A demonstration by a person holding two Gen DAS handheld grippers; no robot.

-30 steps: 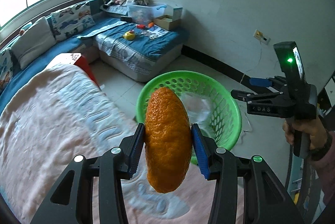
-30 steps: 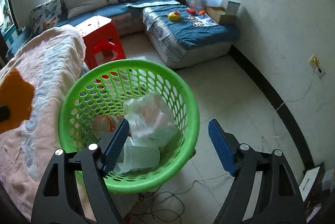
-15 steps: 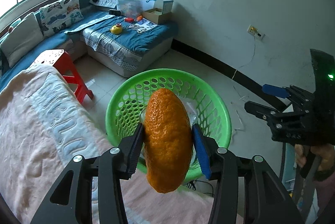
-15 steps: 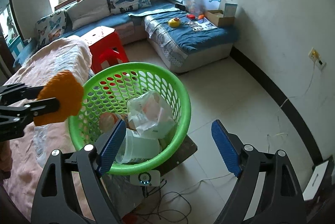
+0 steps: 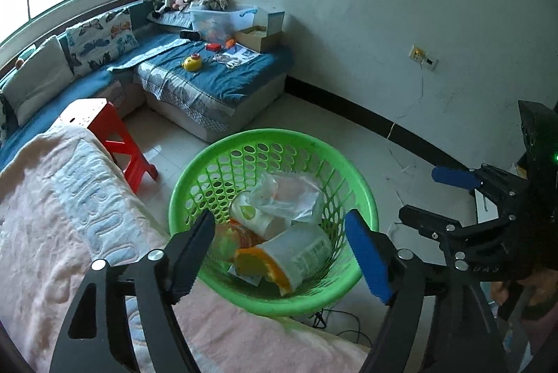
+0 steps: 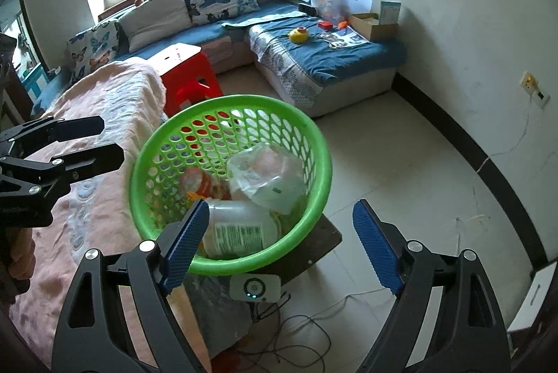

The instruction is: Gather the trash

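A green perforated basket (image 5: pixel 362 198) (image 6: pixel 317 142) stands beside the bed on a dark stand. Inside lie an orange peel (image 5: pixel 259 265), a white plastic jar (image 5: pixel 307 247) (image 6: pixel 240 230), a paper cup (image 5: pixel 253 216) and a crumpled clear bag (image 5: pixel 289 195) (image 6: pixel 268 174). My left gripper (image 5: pixel 279 251) is open and empty just above the basket's near side; it also shows in the right wrist view (image 6: pixel 94 142). My right gripper (image 6: pixel 279 240) is open and empty over the basket's near rim; it also shows in the left wrist view (image 5: pixel 429 195).
A pink quilted bed (image 5: pixel 52 226) lies left of the basket. A red stool (image 5: pixel 115 132) stands behind it. A blue sofa (image 6: pixel 331 59) with toys, a box and a storage bin runs along the wall. Cables (image 6: pixel 303 331) and a small white device (image 6: pixel 254 287) lie below the basket.
My left gripper has opened and let go of the orange peel, which now lies in the basket. The left gripper moved closer over the basket. The right gripper stayed open.
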